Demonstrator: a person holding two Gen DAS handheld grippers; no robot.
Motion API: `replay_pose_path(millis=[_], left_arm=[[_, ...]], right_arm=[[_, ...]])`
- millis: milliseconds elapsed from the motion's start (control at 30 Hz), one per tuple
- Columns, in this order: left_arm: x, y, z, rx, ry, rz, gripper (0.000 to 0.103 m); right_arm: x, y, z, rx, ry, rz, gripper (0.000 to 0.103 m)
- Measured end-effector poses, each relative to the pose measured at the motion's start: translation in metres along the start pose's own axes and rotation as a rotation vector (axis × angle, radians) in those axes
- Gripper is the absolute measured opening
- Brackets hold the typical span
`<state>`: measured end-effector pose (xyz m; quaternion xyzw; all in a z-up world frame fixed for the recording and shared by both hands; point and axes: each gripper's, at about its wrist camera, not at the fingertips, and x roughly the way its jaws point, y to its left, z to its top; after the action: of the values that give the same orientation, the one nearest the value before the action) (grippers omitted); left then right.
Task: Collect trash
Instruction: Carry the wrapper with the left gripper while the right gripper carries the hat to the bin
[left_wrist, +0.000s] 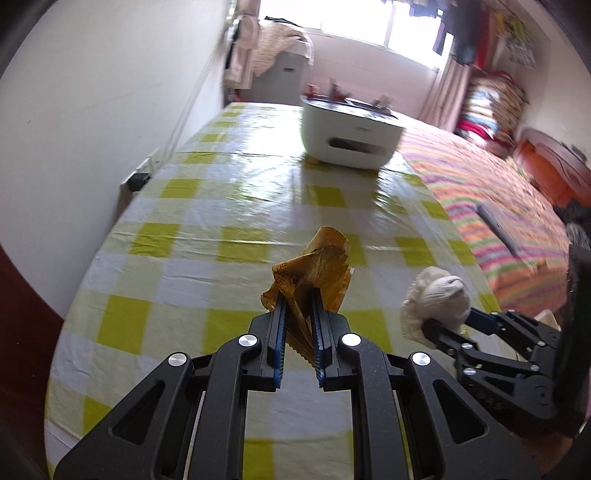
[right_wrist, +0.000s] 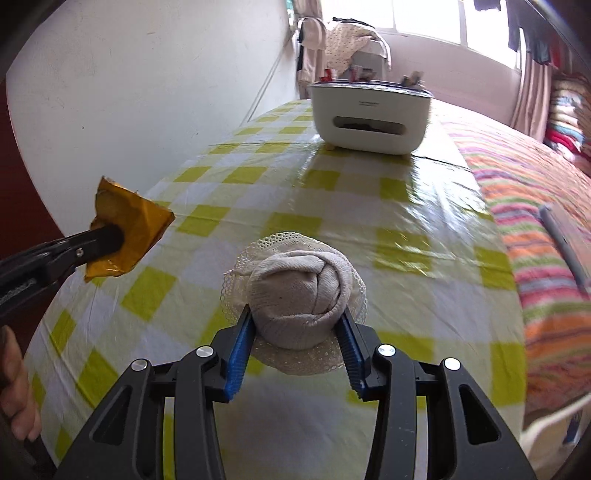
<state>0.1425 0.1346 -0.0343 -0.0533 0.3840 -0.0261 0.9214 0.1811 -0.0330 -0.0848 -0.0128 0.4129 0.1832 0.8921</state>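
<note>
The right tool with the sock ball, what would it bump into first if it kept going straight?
Probably the checked tablecloth, since the right tool tilts down holding the sock ball. The white bin sits farther on; depth is unclear.

Glossy tablecloth (right_wrist: 332, 206) — crinkled wrapper (left_wrist: 314, 273).

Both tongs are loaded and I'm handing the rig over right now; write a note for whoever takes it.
Left tongs: shut on the crumpled yellow-orange plastic wrapper, held above the table.
Right tongs: shut on the rolled-up white cloth ball with a lace edge, also in the air.
White plastic bin with a dark-rimmed open top: stands at the far end of the yellow-and-white checked tablecloth, with items already showing above its rim.
Done: both pieces picked up.
Left: probably carry both to the bin and release them.
</note>
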Motion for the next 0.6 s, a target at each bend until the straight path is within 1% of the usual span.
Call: replay_pose_path(millis=[133,167,267,433,600], left_arm=[[-0.001,-0.027,-0.009,0.047,0.017,-0.049,0.012],[-0.001,-0.033,-0.011,0.057,0.019,-0.058,0.012],[-0.003,-0.05,-0.017,0.085,0.028,-0.087,0.012],[-0.008,-0.078,-0.028,0.138,0.029,-0.117,0.012],[-0.014,-0.106,-0.039,0.185,0.029,-0.157,0.012]], right_arm=[[-0.026,-0.018,-0.017,0.048,-0.021,-0.016,0.043],[-0.037,-0.023,-0.023,0.058,-0.039,-0.034,0.043],[-0.05,-0.033,-0.034,0.061,-0.06,-0.066,0.043],[-0.08,-0.058,-0.055,0.121,-0.093,-0.093,0.043],[-0.103,-0.078,-0.069,0.151,-0.124,-0.133,0.043]])
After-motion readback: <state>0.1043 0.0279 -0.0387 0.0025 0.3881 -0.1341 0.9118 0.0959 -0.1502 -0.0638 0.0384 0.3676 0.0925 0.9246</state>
